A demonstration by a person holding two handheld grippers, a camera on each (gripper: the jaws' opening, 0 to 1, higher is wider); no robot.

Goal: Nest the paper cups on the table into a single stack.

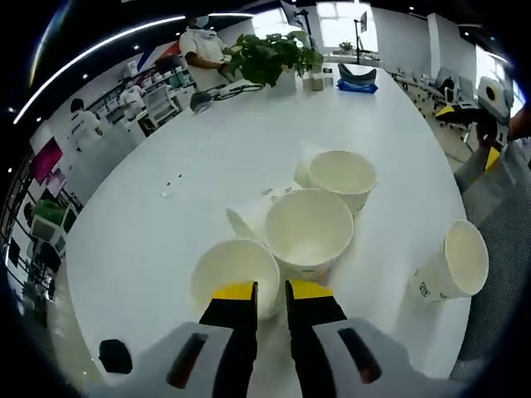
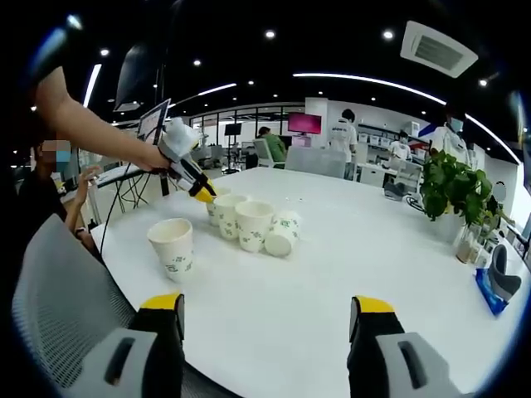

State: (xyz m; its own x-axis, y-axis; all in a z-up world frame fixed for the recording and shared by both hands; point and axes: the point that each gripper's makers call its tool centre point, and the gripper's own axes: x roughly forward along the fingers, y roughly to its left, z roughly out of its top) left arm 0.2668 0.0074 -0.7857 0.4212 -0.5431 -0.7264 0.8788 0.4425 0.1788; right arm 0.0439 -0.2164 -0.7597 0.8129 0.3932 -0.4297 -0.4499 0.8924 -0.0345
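While left gripper [image 1: 271, 290] pinches the rim of nearest cup [image 1: 235, 278], jaws narrow on its wall at 6 o'clock, prob. to lift & nest it into middle cup [image 1: 309, 230]. Right gripper [image 2: 265, 311] wide, empty, well apart. Lone cup [image 2: 172, 246] at 9 o'clock.

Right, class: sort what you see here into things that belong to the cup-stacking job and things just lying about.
Belonging to the job:
- nearest cup, at the left gripper
- middle cup
- tipped cup behind it
- separate cup, standing apart
- right gripper, open, away from the cups

Just lying about:
- potted plant
- blue item on the table
- mesh chair
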